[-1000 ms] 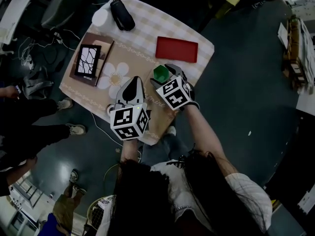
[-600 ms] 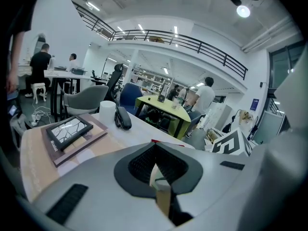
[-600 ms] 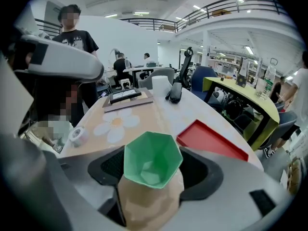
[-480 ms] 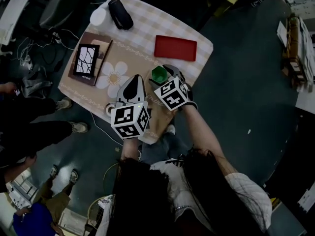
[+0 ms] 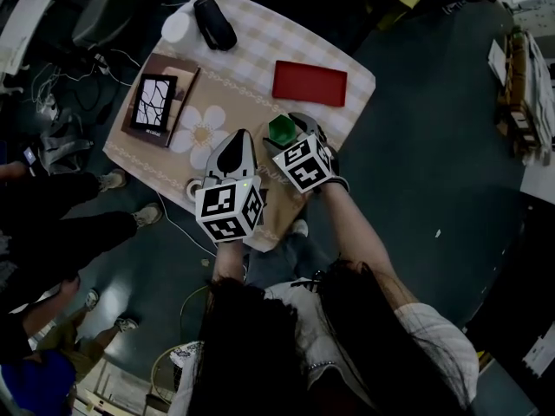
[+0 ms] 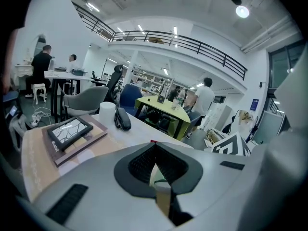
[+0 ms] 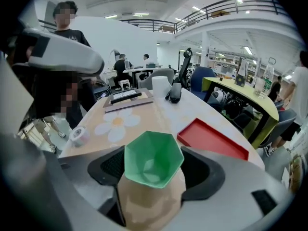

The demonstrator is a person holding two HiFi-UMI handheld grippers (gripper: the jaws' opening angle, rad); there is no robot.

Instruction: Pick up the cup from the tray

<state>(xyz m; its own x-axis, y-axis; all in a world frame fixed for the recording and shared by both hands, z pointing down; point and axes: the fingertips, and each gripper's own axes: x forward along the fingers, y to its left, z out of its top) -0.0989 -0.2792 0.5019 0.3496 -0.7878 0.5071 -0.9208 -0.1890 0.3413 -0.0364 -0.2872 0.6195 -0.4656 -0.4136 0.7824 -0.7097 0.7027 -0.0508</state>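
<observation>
Starting with the right gripper [image 7: 154,167]: a cup [image 7: 153,160] is held between its jaws, green inside, tan outside, with its mouth turned toward that gripper's camera. The pads are pressed on the cup's sides at 3 and 9 o'clock.

In the head view the cup [image 5: 280,129] is seen over the near part of the table [image 5: 260,50], off the tray [image 5: 310,84]. The red tray is set apart from the cup at about 1 o'clock and nothing is seen in it. Whether the cup's base touches the table cannot be told.

The left gripper [image 5: 236,146] is held just beside the cup at 8 o'clock. In its own view the jaws are drawn narrow, only a thin sliver is left between the pads, and nothing is gripped.

Other items noted on the table:
- a framed picture [image 5: 156,105] on a brown board, at 10 o'clock from the cup
- a black case [image 5: 214,24] and a white roll [image 5: 176,29], side by side at the far corner, 11 o'clock
- a tape roll [image 5: 194,191] at the near edge, 7 o'clock from the left gripper
</observation>
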